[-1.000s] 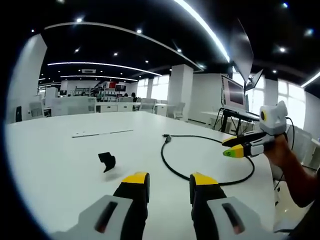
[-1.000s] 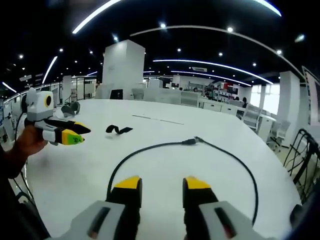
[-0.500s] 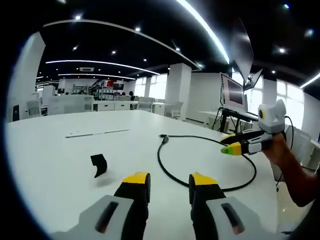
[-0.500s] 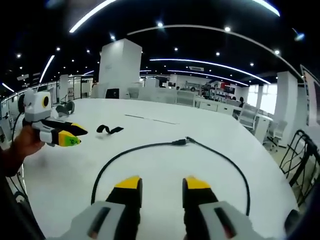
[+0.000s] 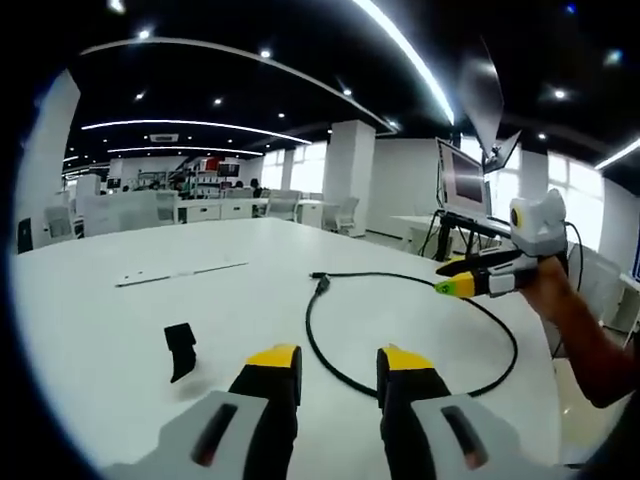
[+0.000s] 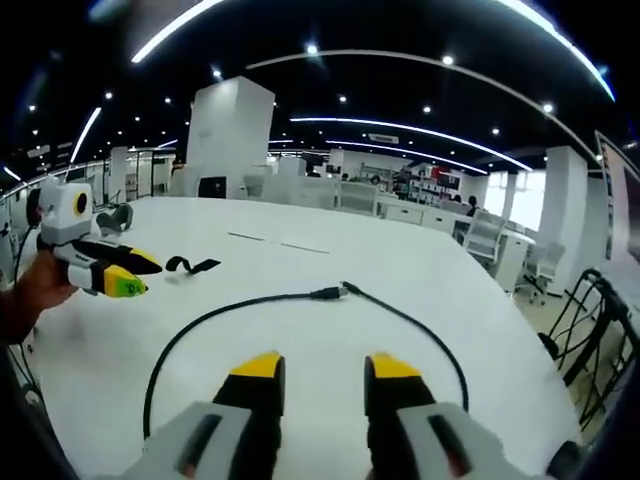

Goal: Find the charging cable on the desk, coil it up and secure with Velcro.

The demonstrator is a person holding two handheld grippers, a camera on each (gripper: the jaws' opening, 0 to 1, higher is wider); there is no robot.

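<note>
On the white desk (image 5: 120, 330) a black cable (image 5: 330, 355) loops ahead of the left tool (image 5: 338, 362), jaws apart. A strap (image 5: 181, 349) lies left. The right tool (image 5: 462, 283) hovers right.

We see our left claw (image 5: 335, 362) as two black jaws capped with yellow tips, each rising from a pale grey housing with a dark oblong slot. Our right claw (image 6: 317, 368) is built the same way: yellow tips, black jaws, grey bases with slots. From the side, each claw has a white body, a yellow-and-black beak and a green-yellow marking near the tip. A thin dark cable trails from it.
</note>
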